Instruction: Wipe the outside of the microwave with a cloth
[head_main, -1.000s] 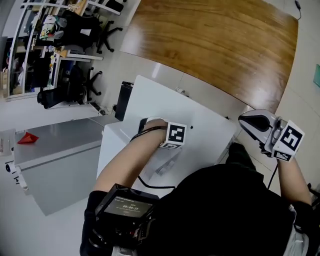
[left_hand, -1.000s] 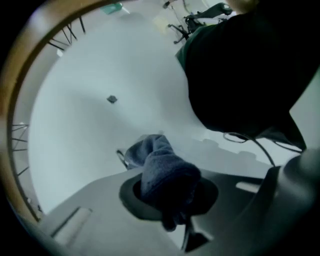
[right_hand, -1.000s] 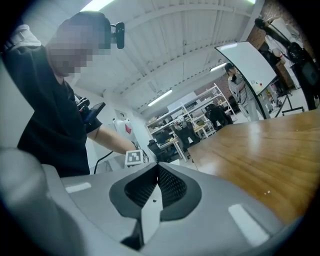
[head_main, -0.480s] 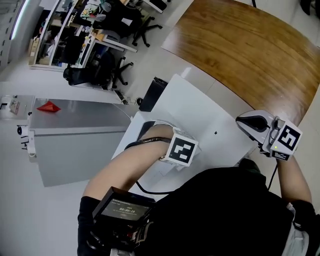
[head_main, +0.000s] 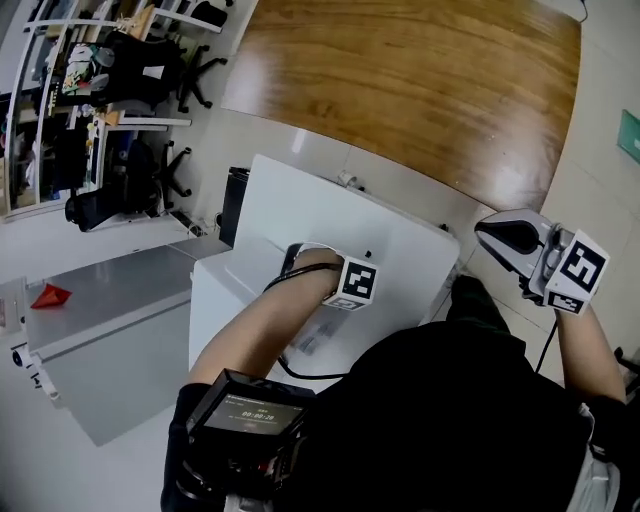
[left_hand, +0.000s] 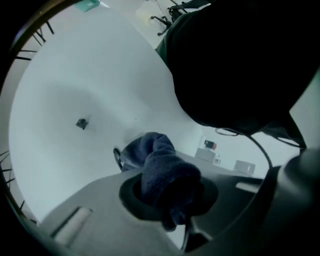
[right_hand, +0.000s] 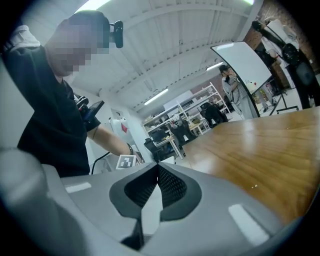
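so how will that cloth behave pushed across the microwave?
Likely floppy: the cloth bunches and folds where the left gripper's jaws clamp it. Probably light and fuzzy, so it should drag on the microwave, not skate.

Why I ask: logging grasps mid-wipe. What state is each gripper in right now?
Left gripper: closed on the dark blue fleecy cloth.
Right gripper: closed, holding nothing.

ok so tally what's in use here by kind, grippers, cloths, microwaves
grippers: 2, the left gripper and the right gripper
cloths: 1, a dark blue cloth clamped in the left gripper's jaws
microwaves: 1, the white microwave
total: 4
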